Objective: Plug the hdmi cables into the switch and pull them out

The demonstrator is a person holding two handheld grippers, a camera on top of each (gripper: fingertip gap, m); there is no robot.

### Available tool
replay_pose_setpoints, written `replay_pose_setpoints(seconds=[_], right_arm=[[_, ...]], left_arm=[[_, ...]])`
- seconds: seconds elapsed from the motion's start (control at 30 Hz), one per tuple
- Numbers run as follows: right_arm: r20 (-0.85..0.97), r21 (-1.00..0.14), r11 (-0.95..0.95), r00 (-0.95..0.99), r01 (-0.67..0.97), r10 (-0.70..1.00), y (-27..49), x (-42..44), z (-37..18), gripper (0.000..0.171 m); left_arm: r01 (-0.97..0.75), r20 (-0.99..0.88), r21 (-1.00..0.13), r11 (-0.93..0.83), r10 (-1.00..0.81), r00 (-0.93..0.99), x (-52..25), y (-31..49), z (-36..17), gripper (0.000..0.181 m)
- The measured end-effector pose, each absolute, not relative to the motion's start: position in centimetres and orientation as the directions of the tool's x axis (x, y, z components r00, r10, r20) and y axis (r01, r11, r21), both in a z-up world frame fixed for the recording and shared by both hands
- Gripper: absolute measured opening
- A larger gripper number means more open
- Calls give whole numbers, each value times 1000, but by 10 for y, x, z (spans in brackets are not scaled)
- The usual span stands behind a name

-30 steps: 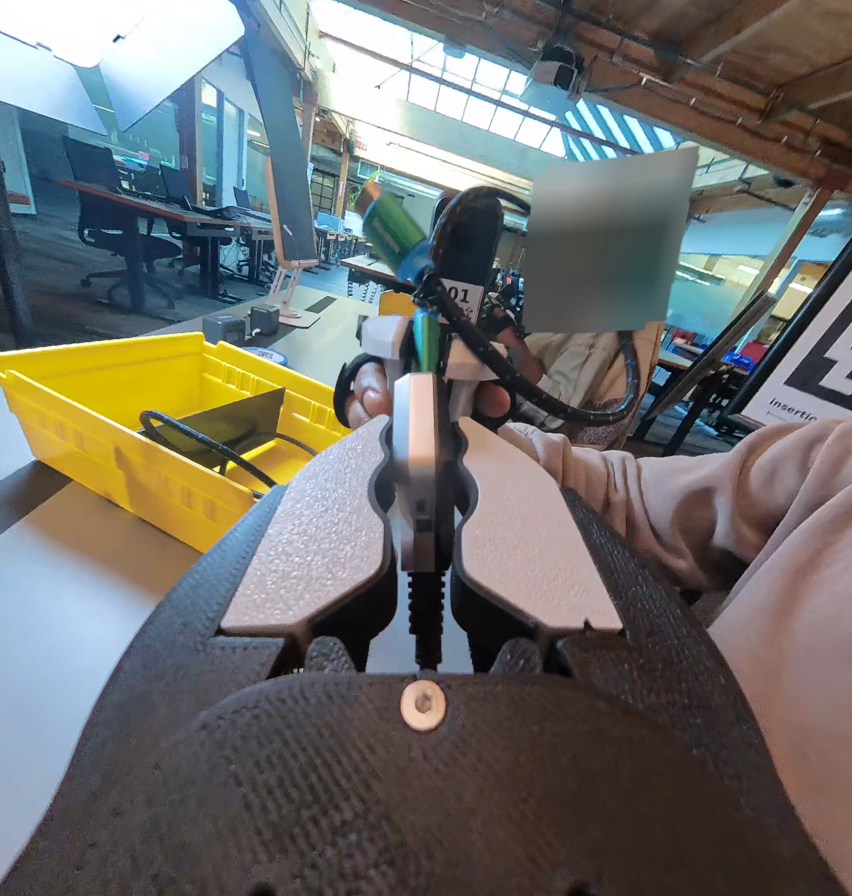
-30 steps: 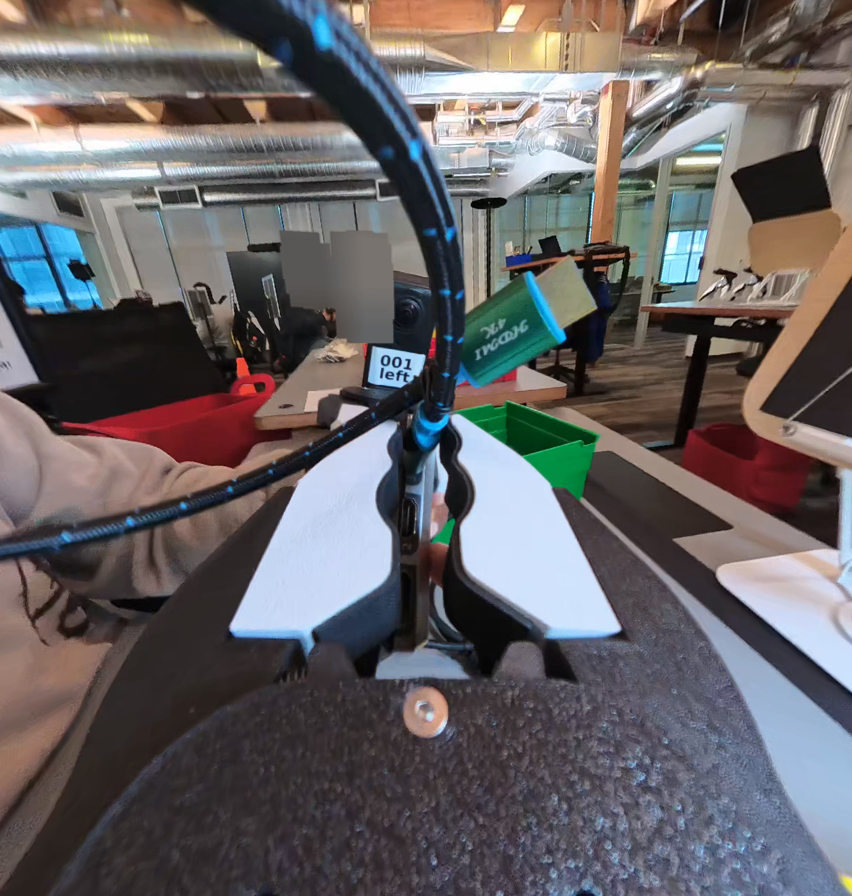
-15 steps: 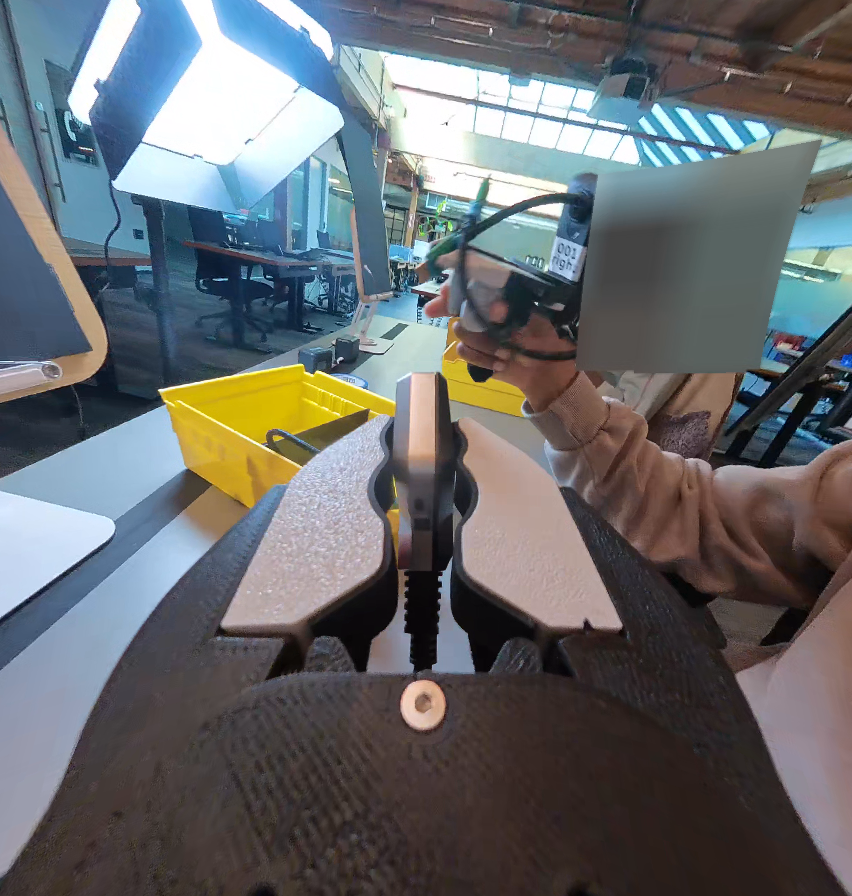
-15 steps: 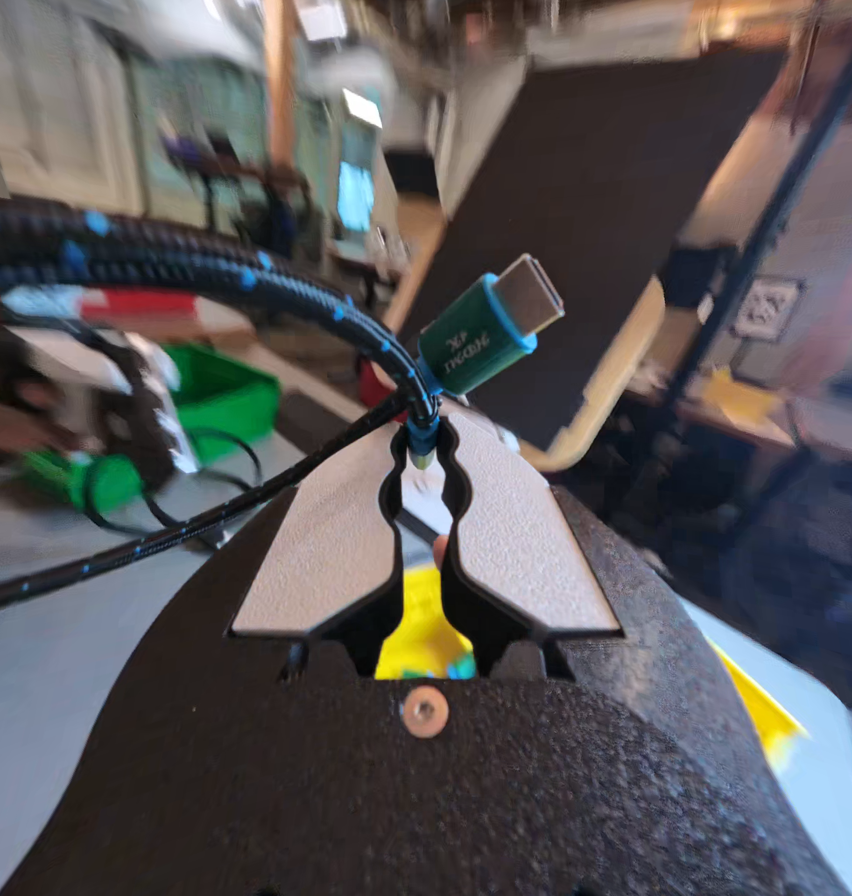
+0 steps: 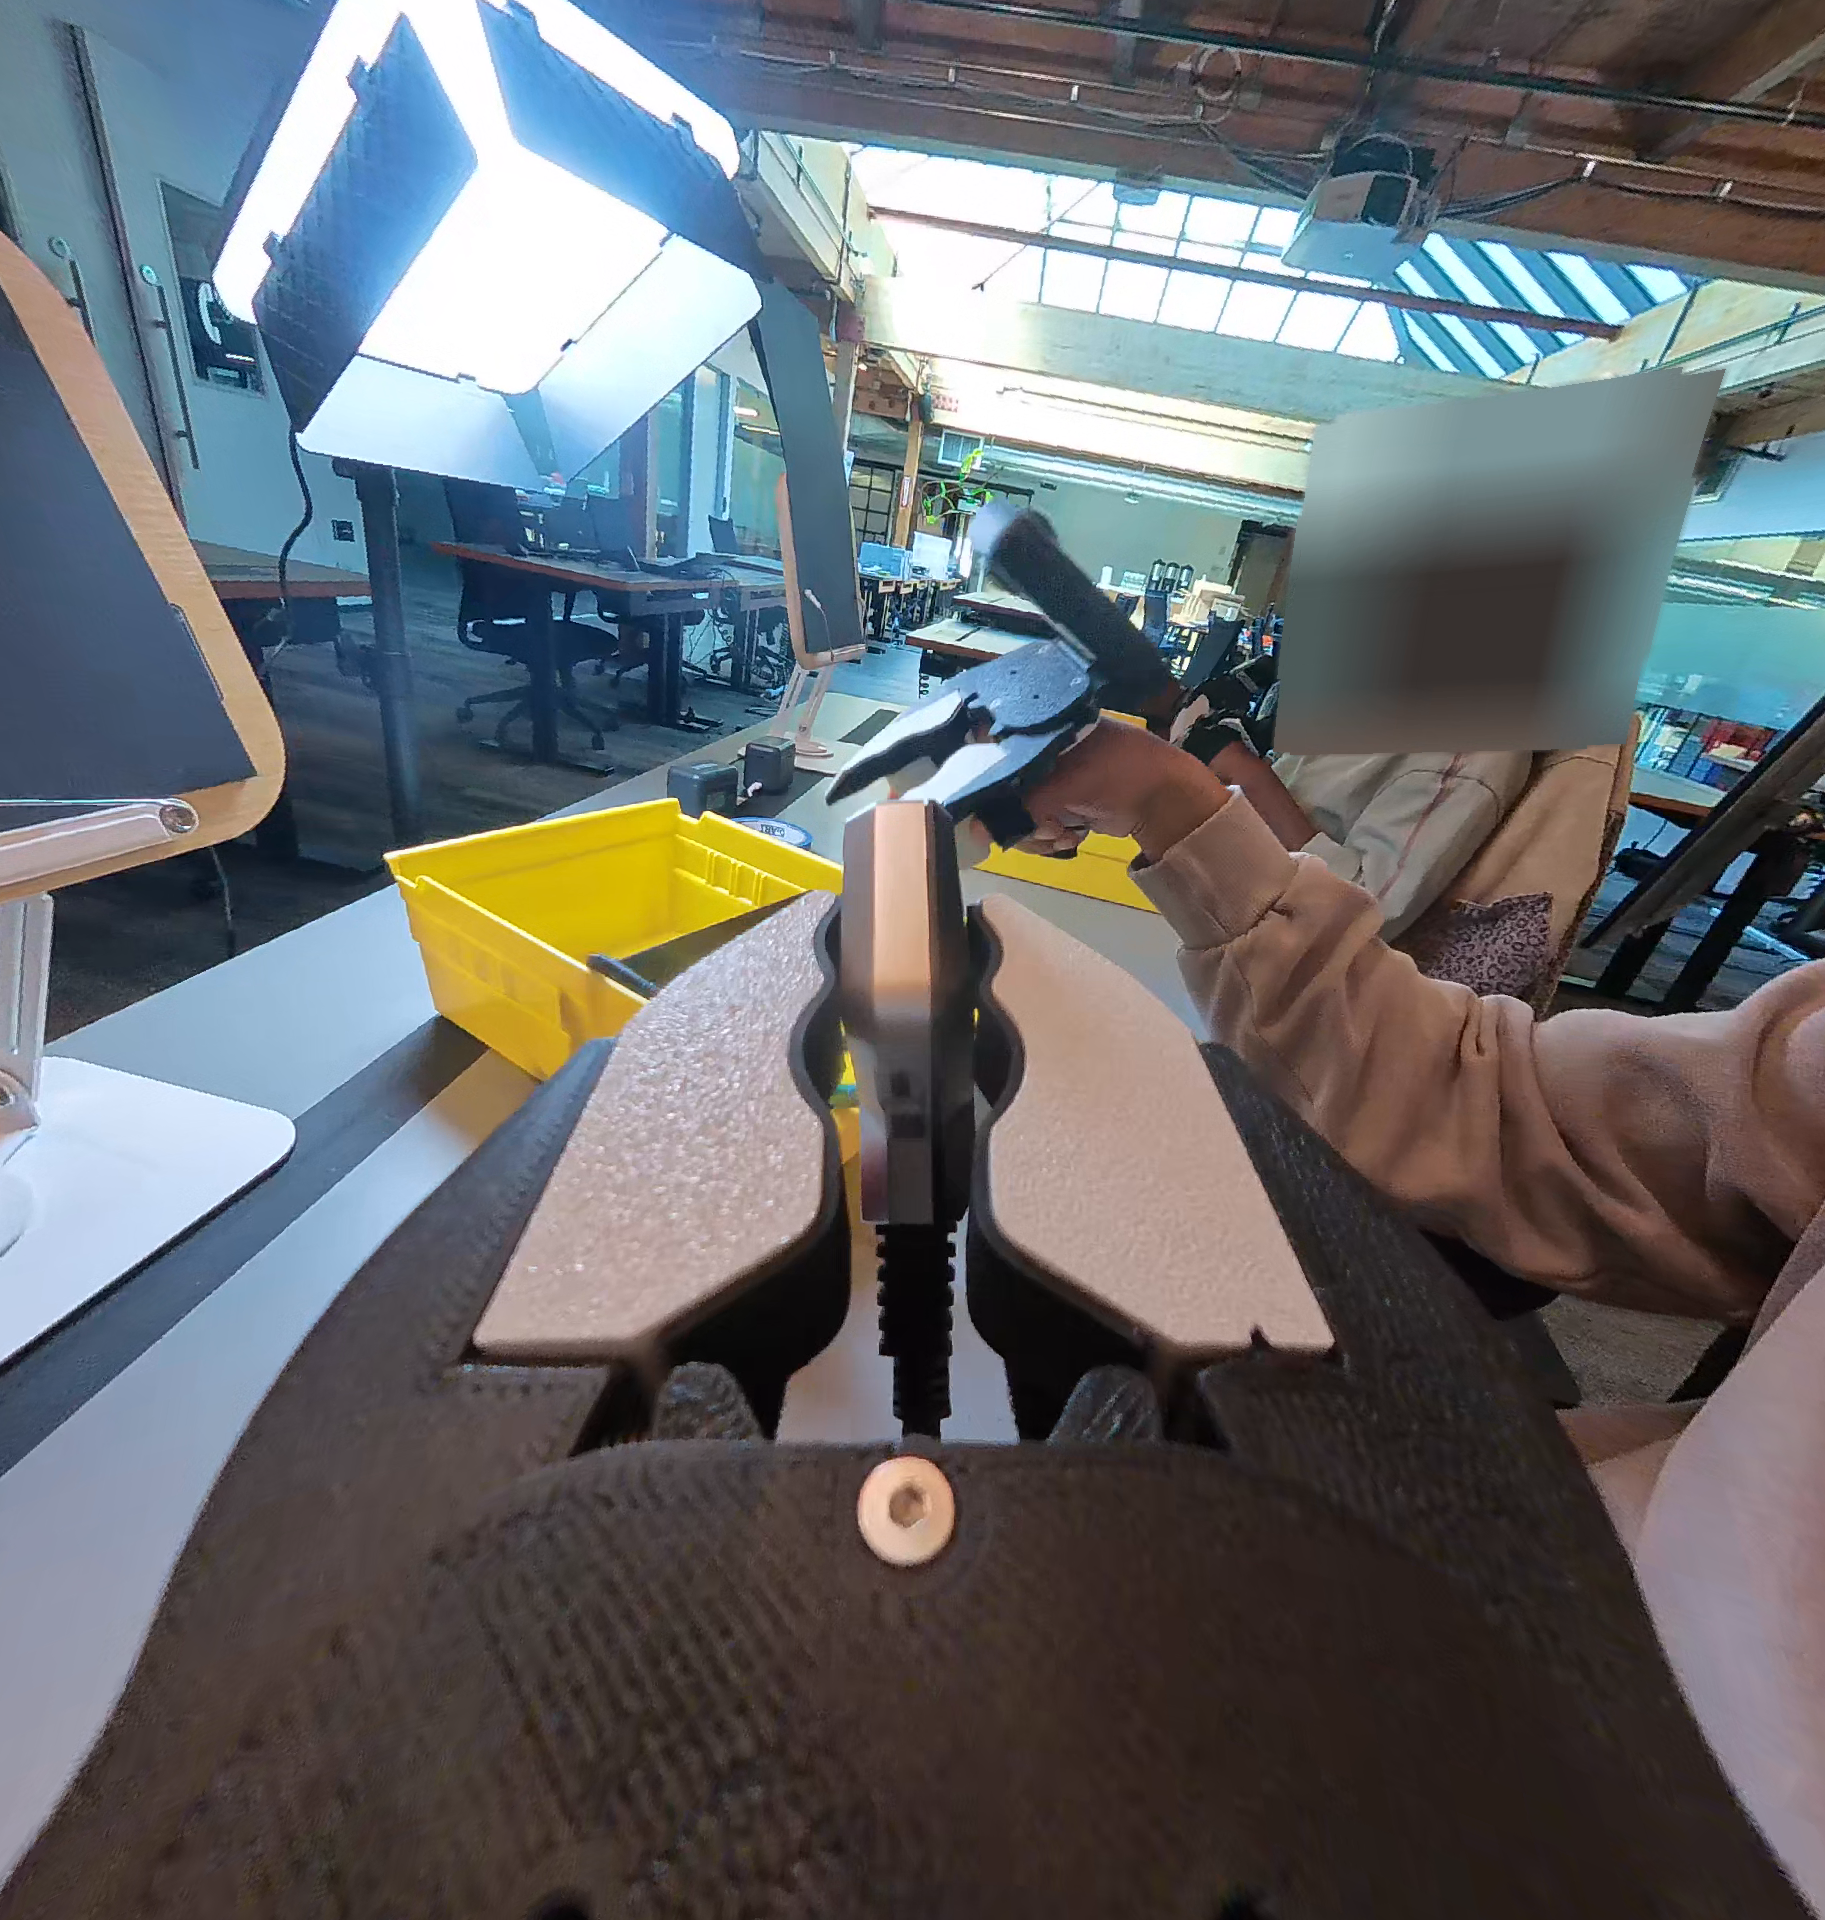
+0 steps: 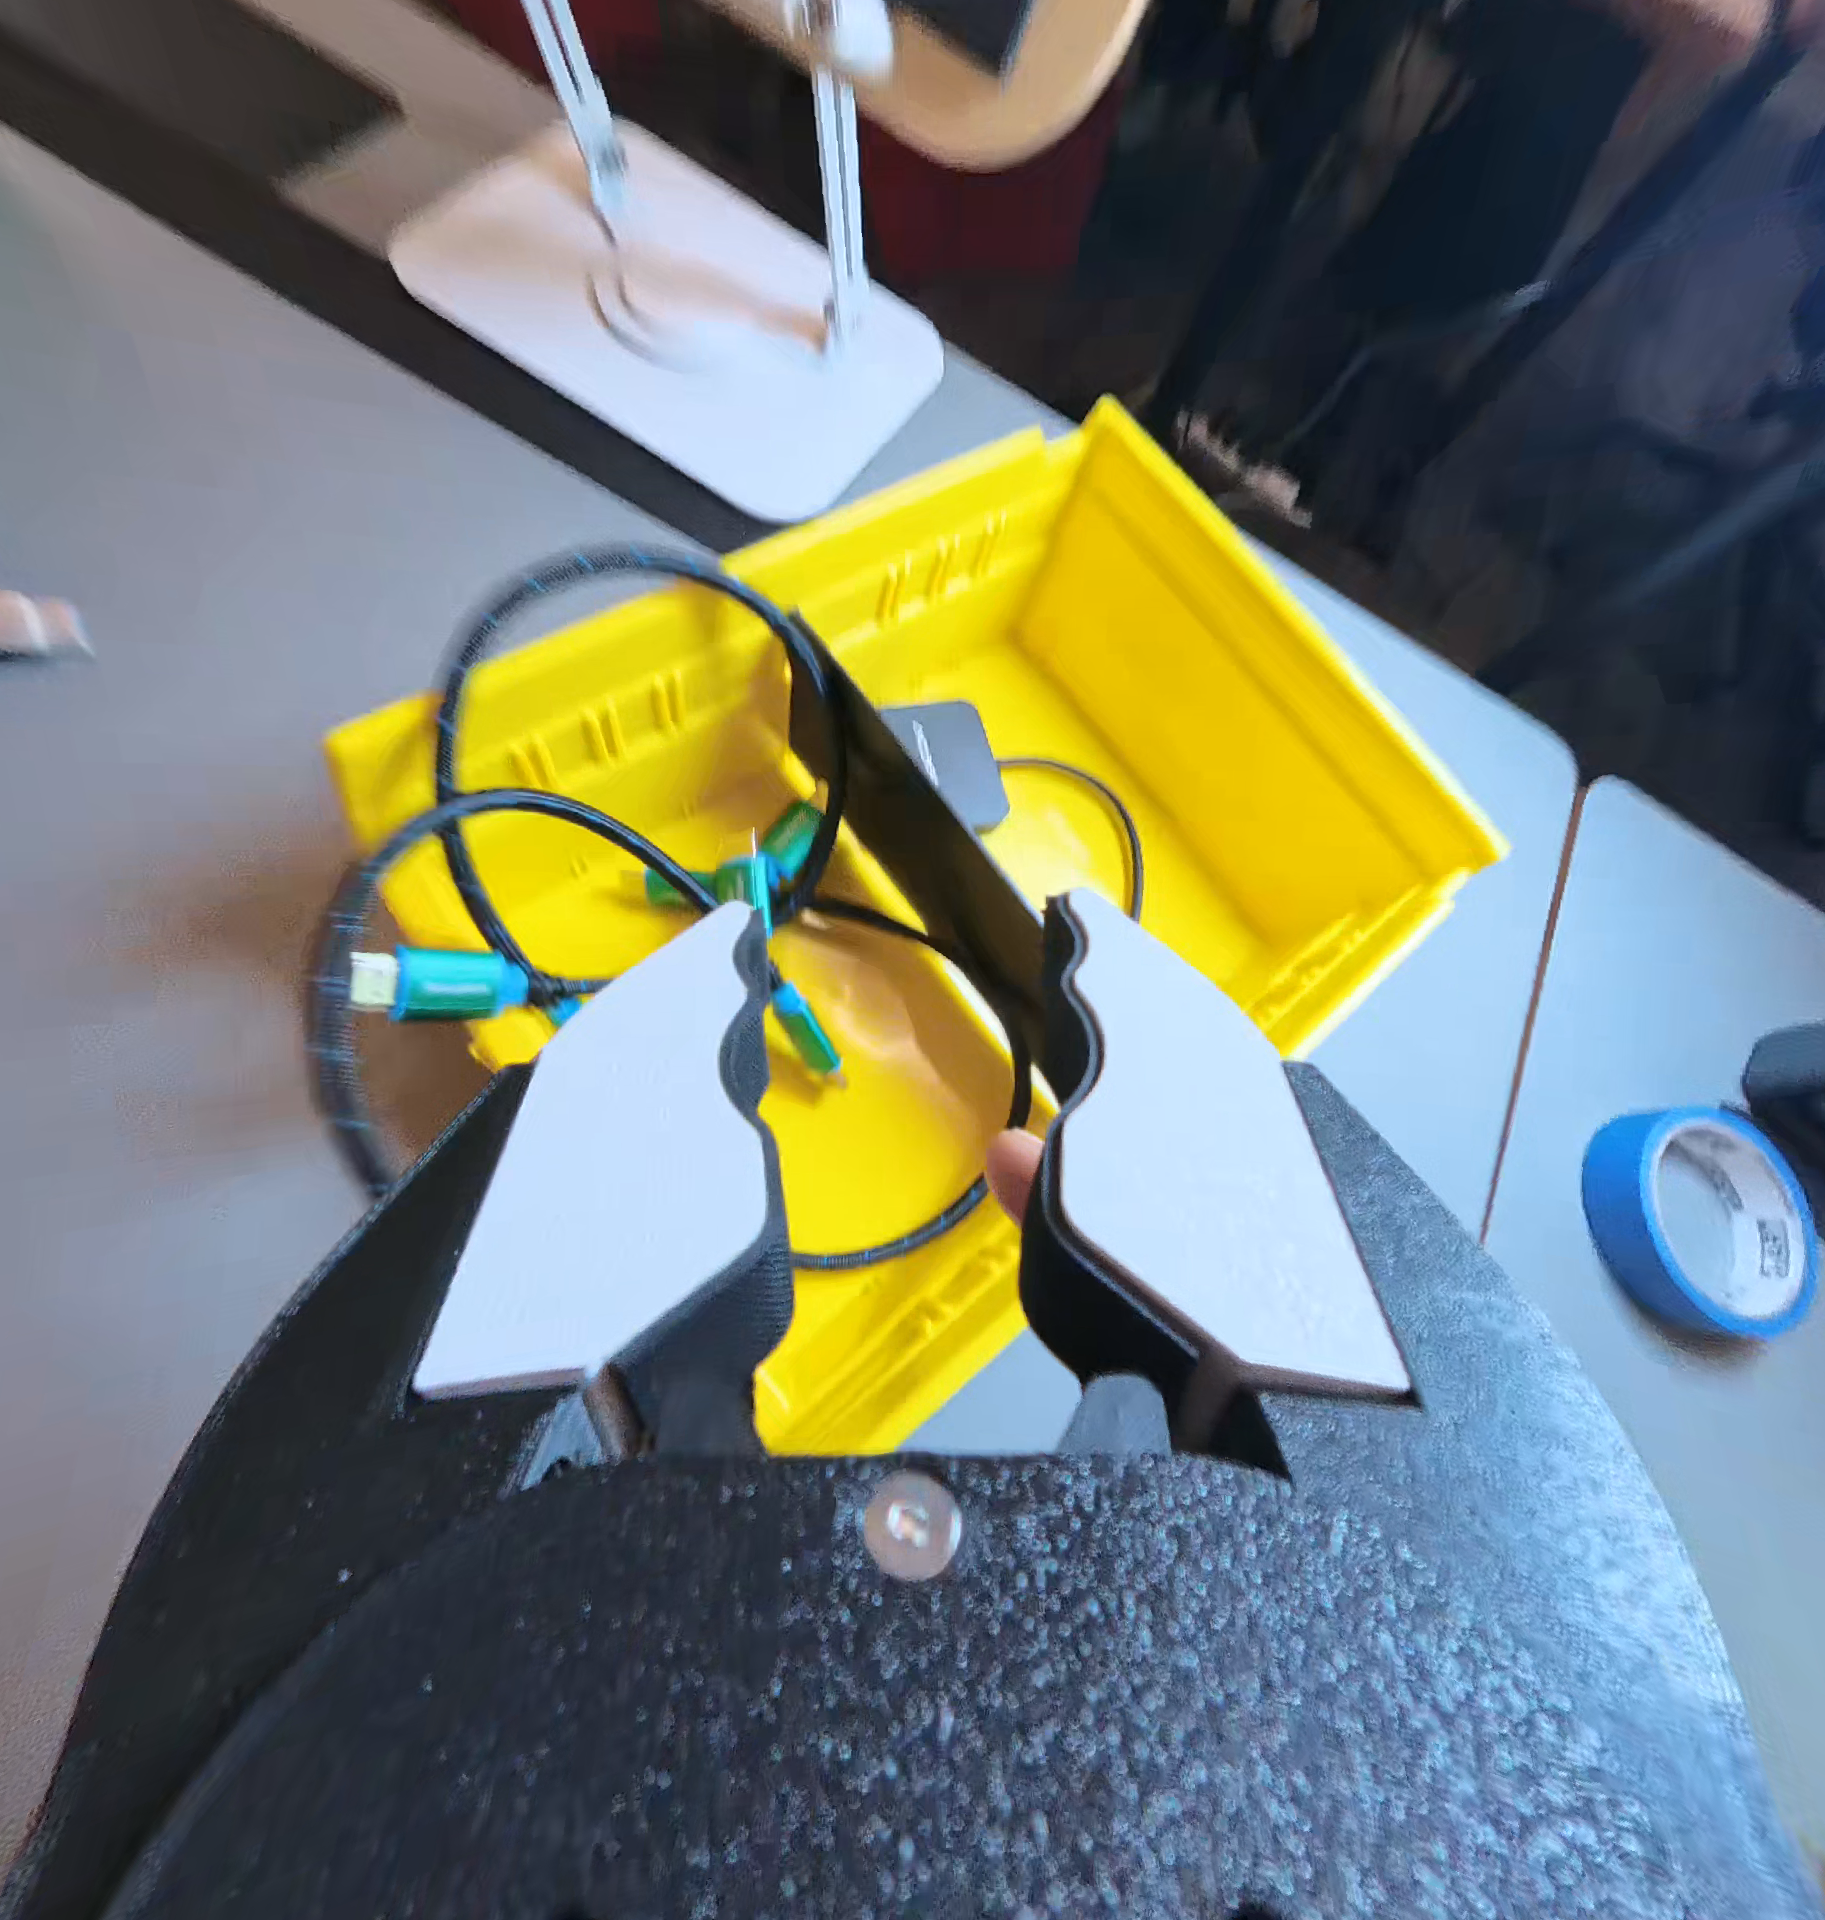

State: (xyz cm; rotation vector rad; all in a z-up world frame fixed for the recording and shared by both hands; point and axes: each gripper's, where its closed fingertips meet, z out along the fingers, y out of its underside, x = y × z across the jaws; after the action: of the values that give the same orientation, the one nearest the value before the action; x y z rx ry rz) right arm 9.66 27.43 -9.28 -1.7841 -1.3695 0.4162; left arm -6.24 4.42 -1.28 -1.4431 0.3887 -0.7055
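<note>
The left gripper (image 5: 903, 1039) is clenched on the switch (image 5: 892, 997), held above the table. The right gripper (image 6: 903, 997) is released over the yellow bin (image 6: 1251, 727), where the cables (image 6: 617, 821) lie. Risk: tangled loops may snag during pickup.

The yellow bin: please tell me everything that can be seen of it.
The yellow bin is an open-topped box of glossy plastic with ribbed walls. It sits on the grey table beside a white stand base. A black divider splits it in two. Braided black cables with green plugs lie in the near part and spill over its wall; a small dark box lies beyond. The open right tongs hover above.
</note>
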Motion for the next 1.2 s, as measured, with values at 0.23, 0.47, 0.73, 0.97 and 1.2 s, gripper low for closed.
replay_pose_setpoints(seconds=[0.23, 0.47, 0.73, 0.97, 1.2], right_arm=[[255, -844, 147, 144, 516, 956, 210, 66, -49, 47], [261, -881, 310, -178, 357, 949, 113, 25, -34, 47], [302, -878, 415, -396, 237, 867, 38, -11, -52, 39], [535, -819, 574, -332, 25, 777, 27, 9, -1, 26], [704, -701, 708, -70, 89, 707, 90, 22, 110, 25]], left_arm=[[194, 181, -980, -51, -637, 750, -60, 50, -22, 21], [156, 155, -986, -59, -666, 730, -46, 48, -25, 21], [12, 0, -1000, 10, -749, 663, -7, 30, -17, 21], [97, -63, -980, 174, -733, 677, -17, -1, 37, 26], [172, -36, -935, 309, -567, 823, -81, -18, 76, 25]])
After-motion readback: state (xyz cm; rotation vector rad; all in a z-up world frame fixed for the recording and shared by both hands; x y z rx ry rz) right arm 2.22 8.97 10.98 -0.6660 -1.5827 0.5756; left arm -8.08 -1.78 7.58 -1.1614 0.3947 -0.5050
